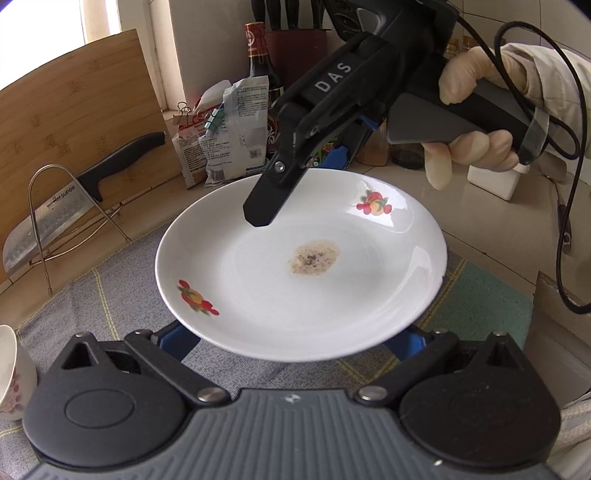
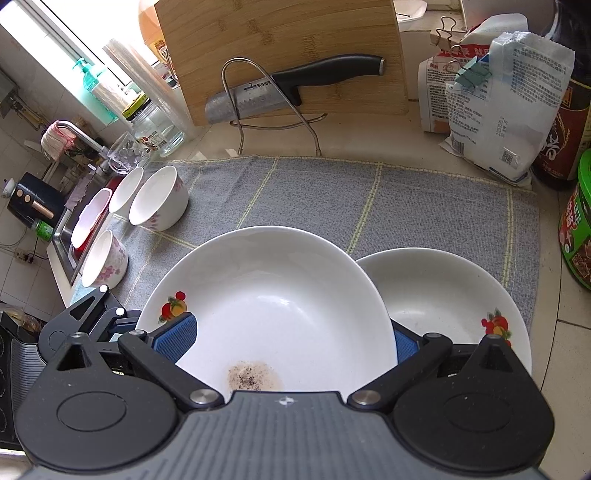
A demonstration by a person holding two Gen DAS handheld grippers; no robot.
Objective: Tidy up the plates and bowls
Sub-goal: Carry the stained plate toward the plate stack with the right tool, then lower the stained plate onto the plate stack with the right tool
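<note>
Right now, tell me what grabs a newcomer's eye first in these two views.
The white round plate with fruit decals and a brown speckled stain fills both views, lifted above the grey checked cloth, with the right gripper straddling it and the left gripper at its near rim. A second white fruit-decal plate lies on the cloth beneath its right edge. Behind, a black-handled cleaver sits in a wire rack against a bamboo cutting board.

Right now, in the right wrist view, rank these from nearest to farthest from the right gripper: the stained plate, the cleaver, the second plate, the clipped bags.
1. stained plate, between its fingers.
2. second plate, just right.
3. cleaver, far back on its rack.
4. clipped bags, back right; too close to the cleaver to rank firmly.
</note>
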